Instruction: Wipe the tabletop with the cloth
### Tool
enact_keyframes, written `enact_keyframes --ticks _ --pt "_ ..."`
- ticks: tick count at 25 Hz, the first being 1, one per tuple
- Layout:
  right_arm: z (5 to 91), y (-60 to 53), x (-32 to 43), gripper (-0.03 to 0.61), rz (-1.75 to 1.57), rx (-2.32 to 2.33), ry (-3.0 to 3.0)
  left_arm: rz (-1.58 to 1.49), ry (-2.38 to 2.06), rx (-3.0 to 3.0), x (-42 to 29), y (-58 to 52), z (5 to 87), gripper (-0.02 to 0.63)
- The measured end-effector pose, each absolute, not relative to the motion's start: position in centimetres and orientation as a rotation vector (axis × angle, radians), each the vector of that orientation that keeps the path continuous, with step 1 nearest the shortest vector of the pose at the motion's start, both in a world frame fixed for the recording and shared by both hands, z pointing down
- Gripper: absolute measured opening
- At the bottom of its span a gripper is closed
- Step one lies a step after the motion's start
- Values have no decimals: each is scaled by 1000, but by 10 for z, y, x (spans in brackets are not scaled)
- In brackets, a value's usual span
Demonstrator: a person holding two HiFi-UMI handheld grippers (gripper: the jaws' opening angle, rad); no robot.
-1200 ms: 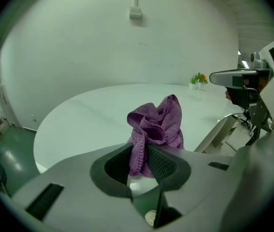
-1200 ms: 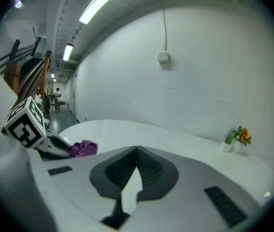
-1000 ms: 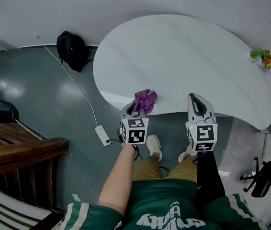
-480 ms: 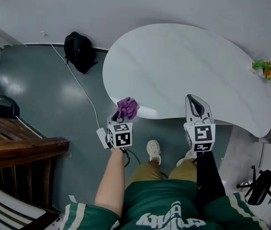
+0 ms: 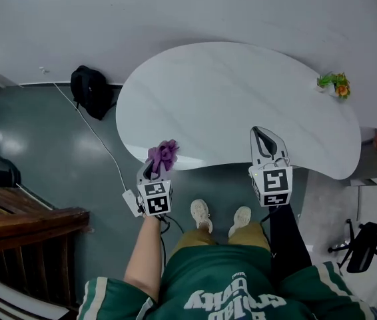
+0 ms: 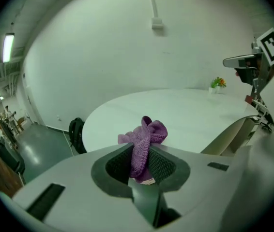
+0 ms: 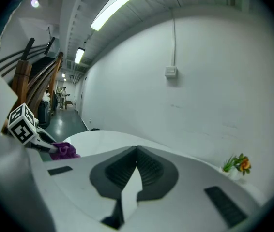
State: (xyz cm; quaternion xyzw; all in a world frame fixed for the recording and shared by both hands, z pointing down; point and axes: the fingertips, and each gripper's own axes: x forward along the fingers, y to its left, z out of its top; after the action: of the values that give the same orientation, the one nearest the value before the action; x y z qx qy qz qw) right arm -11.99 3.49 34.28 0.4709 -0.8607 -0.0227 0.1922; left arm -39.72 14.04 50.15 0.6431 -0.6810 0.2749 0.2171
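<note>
Fingers [image 6: 163, 166] of my left gripper [image 5: 154, 170] clamp the purple cloth [image 6: 144, 135], having just closed tighter on it; its bunched end sticks out at 12 o'clock. My right gripper [image 5: 259, 132], at 3 o'clock of the left, is closed on nothing. The cloth hangs at the 7 o'clock rim of the white tabletop [image 5: 242, 92], lifted clear of the edge where it lay a second ago.

An office-like hall is suggested: a curved white bench [image 5: 242, 99] is set against a plain white wall [image 5: 175, 12], a black swivel chair [image 5: 360, 251] is seen on the glossy grey floor [image 5: 48, 132], strip lights [image 7: 120, 4] are mounted overhead, and a wooden staircase [image 5: 28, 219] is glimpsed alongside.
</note>
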Motion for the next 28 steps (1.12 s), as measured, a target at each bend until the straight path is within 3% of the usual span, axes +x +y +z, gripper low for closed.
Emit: enact_keyframes --ticks 6,13,21,28 --pt "309 32 -44 3 -125 1368 -2397 735 -1710 1959 -282 142 483 76" --pt "276 36 44 3 -114 1473 -2424 598 -1696 2315 -170 85 367 77" --pt "238 49 110 3 -91 1515 -2538 376 -1817 2517 -104 46 236 77" --pt "229 55 140 3 -115 1507 -2585 252 -1907 2558 -66 57 187 78"
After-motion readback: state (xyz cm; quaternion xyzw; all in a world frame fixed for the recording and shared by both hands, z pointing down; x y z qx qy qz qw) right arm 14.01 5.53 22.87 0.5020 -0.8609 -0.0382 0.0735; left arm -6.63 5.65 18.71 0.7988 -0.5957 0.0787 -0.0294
